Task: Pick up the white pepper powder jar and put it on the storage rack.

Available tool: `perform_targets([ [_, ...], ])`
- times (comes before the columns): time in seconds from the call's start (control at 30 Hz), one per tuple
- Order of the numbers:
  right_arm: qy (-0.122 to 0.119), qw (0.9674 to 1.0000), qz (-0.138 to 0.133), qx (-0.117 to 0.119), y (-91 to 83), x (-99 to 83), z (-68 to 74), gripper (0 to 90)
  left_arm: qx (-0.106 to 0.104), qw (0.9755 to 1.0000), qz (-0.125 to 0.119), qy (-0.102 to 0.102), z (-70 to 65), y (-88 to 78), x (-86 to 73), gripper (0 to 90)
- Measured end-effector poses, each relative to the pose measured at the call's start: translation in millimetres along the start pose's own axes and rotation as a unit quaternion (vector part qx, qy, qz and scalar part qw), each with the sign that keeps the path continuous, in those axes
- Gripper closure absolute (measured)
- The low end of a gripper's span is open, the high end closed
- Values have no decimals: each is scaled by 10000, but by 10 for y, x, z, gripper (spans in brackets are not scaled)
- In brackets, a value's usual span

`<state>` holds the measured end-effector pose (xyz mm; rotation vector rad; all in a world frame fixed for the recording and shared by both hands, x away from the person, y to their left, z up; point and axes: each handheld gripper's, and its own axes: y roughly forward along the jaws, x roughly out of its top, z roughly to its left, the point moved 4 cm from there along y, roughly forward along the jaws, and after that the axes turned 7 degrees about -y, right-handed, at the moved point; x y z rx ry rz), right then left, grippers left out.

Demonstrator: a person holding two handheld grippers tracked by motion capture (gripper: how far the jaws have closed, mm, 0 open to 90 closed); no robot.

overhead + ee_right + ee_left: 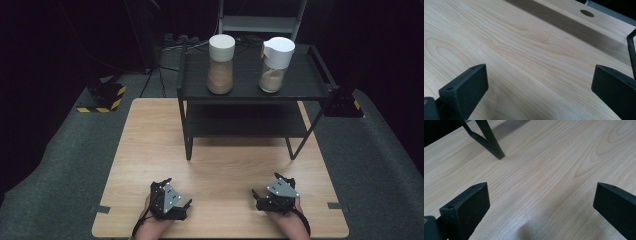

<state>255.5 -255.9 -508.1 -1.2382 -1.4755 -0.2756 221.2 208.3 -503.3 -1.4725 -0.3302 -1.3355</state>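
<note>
Wooden table [220, 165] bears both grippers, jaws wide open, empty, jars [221, 64] well beyond.

Counts: 2 grippers, left gripper [165, 186] and right gripper [270, 184], 2 black jaws each, spread wide with bare wood between. 2 hands [150, 227]. 1 wooden table [150, 150]. 1 black rack [250, 92] with 2 shelves. 2 white-capped jars on the top shelf: 1 fuller jar [220, 62], 1 lower-filled jar [276, 64], both with tan contents. 1 yellow-black striped block [102, 97] on the floor at left; possibly a second at right, too dark to confirm.
</note>
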Motion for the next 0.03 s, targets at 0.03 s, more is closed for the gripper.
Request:
perform_targets([
  [0.03, 12, 10000, -4, 0, -1, -1, 0, 0, -10, 10000, 8, -4, 5, 0, 2, 9],
])
